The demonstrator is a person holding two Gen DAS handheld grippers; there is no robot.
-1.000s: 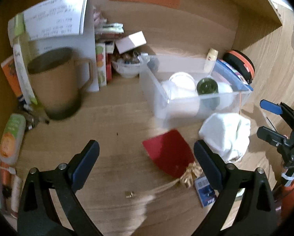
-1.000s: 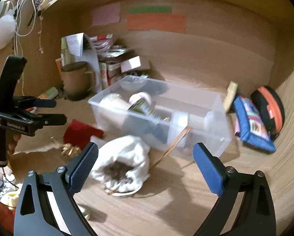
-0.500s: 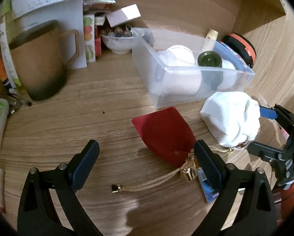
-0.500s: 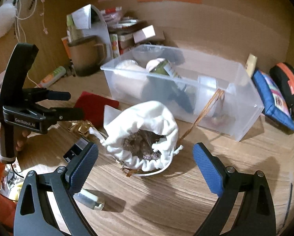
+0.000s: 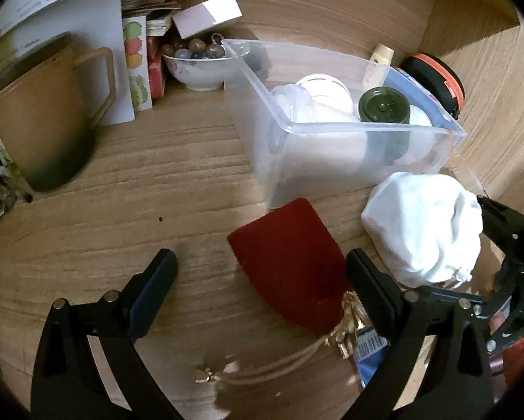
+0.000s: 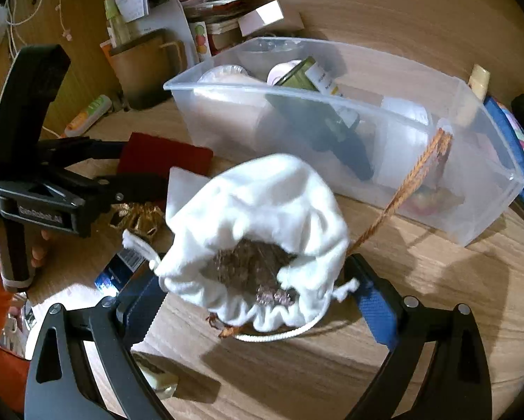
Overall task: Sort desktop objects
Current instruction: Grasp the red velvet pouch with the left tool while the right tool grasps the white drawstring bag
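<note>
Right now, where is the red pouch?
The red pouch lies flat on the desk between the open fingers of the left hand-held gripper, just in front of the clear bin and left of the white bag.

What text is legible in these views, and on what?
"GenRobot.AI": on the black body of the left hand-held gripper, slightly blurred.
Printed paper sheet: lines of print, too blurred to read.
Green bottle's label: print too small to read.
Blue packet: barcode only, unreadable.

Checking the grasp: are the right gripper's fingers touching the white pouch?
Cannot tell. The right wrist view shows the white pouch between the open fingers, overlapping both; no contact or gap shows plainly.
</note>
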